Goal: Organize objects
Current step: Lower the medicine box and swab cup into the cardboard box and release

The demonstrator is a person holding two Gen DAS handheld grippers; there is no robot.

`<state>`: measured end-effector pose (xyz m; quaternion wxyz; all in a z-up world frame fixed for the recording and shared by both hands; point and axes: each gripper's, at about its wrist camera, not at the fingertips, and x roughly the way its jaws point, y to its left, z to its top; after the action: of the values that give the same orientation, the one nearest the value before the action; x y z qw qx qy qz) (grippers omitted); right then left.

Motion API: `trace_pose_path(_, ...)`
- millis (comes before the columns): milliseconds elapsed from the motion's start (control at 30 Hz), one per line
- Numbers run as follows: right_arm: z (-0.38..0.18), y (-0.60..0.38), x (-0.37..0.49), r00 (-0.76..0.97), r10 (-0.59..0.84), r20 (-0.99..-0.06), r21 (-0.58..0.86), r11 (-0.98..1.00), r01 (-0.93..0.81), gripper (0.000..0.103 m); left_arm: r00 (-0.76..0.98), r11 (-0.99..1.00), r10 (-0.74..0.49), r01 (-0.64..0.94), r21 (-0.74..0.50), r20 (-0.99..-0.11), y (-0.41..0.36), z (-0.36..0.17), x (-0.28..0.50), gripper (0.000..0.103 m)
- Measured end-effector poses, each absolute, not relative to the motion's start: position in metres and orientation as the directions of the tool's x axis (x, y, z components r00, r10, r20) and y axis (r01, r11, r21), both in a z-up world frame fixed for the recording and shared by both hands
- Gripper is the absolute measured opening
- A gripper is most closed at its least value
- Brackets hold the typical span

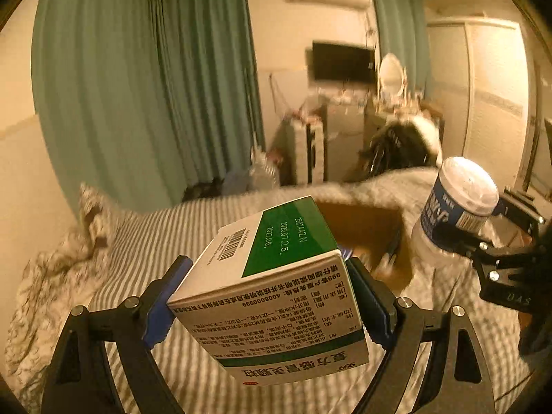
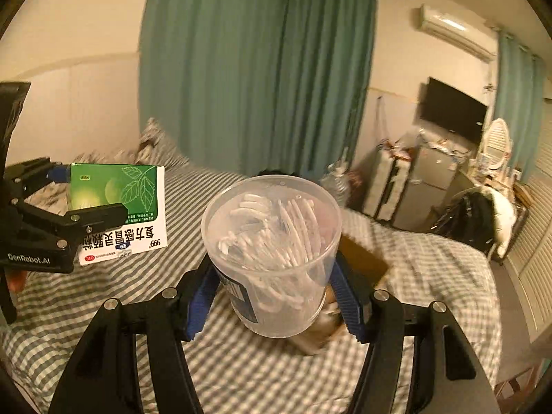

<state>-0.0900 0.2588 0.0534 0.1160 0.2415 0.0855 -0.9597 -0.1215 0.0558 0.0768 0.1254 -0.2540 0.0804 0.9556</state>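
Note:
My left gripper [image 1: 265,296] is shut on a green and white medicine box [image 1: 276,276] and holds it above the striped bed. The box also shows in the right wrist view [image 2: 119,207], at the left, in the left gripper [image 2: 62,203]. My right gripper [image 2: 276,293] is shut on a clear plastic jar of white floss picks [image 2: 276,252] with a blue label. In the left wrist view the jar [image 1: 452,207] is at the right, held by the right gripper [image 1: 483,238]. An open brown cardboard box [image 1: 365,231] lies on the bed between them, also partly seen behind the jar [image 2: 362,258].
The bed [image 2: 431,269] has a striped and checked sheet and a rumpled quilt [image 1: 55,262] at the left. Green curtains [image 2: 248,79] hang behind. A cluttered cabinet [image 2: 427,179], a wall television [image 2: 452,110] and a chair with dark clothes [image 2: 472,217] stand past the bed's far end.

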Motion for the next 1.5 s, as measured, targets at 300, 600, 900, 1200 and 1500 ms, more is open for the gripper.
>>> trace_pose_path(300, 0.060, 0.311, -0.145, -0.864, -0.134, -0.486, -0.083, -0.977, 0.198, 0.062, -0.846, -0.941, 0.256, -0.328, 0.078, -0.467, 0.133, 0.076, -0.191, 0.090)
trace_pose_path(600, 0.004, 0.348, -0.217, -0.823, -0.134, -0.552, -0.023, -0.984, 0.176, 0.062, -0.819, -0.937, 0.220, -0.329, 0.118, -0.530, 0.170, 0.009, -0.269, 0.090)
trace_pose_path(900, -0.047, 0.363, -0.268, -0.766, -0.179, -0.617, 0.051, -0.981, 0.189, 0.062, -0.792, -0.928, 0.205, -0.343, 0.142, -0.575, 0.184, -0.044, -0.303, 0.090)
trace_pose_path(1200, -0.027, 0.369, -0.254, -0.801, -0.202, -0.563, 0.102, -0.979, 0.175, 0.088, -0.799, -0.924, 0.210, -0.350, 0.153, -0.563, 0.188, -0.035, -0.291, 0.100)
trace_pose_path(1500, 0.059, 0.360, -0.183, -0.850, -0.111, -0.514, 0.036, -0.993, 0.108, 0.090, -0.837, -0.949, 0.220, -0.302, 0.089, -0.501, 0.169, 0.048, -0.237, 0.103)
